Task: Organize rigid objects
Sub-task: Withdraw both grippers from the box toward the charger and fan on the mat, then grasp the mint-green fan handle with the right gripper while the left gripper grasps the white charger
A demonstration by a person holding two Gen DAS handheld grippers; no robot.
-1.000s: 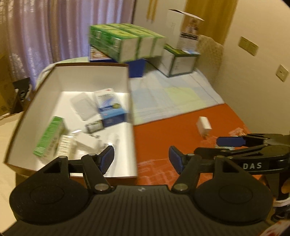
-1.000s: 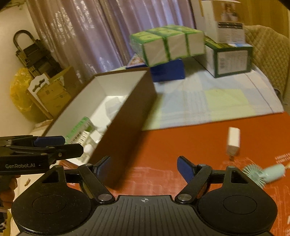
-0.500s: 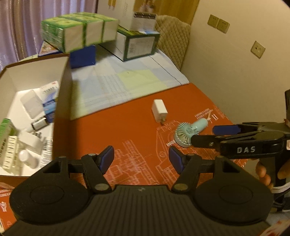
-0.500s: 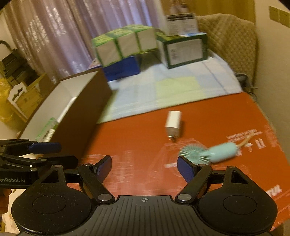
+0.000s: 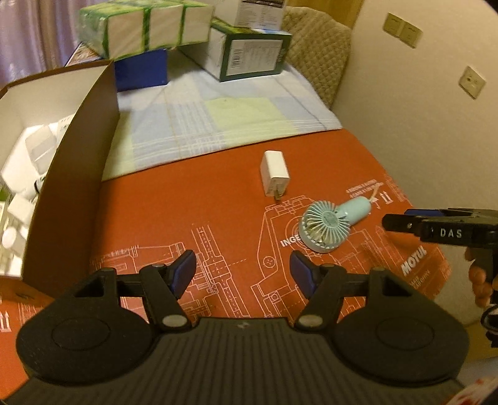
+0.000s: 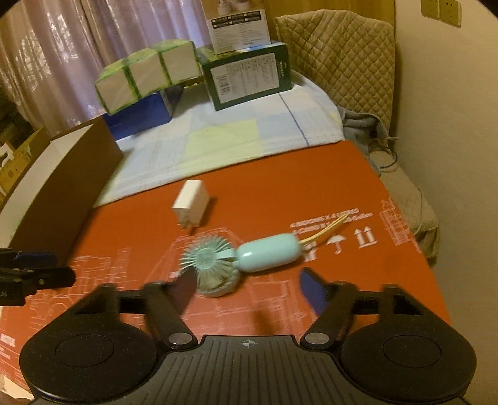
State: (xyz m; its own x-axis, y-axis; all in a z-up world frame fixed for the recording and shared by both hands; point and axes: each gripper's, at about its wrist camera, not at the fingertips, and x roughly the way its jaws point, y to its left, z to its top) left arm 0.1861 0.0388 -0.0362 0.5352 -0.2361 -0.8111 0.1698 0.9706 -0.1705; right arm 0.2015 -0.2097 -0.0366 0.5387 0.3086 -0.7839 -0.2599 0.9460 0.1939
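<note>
left hand-held gripper: lower centre of left wrist view, jaws apart, nothing between them, over the orange mat
right hand-held gripper: lower centre of right wrist view, jaws closing, still apart, blurred; not pressing on anything
mini fan: pale teal, lying flat on the mat, centre of right wrist view; round head just beyond the right gripper's left fingertip, handle pointing right
white charger: on the mat, just above-left of the fan, prongs toward camera
cardboard box: left edge of frame, open, white items inside
stacked cartons: top of frame, on checked cloth
</note>
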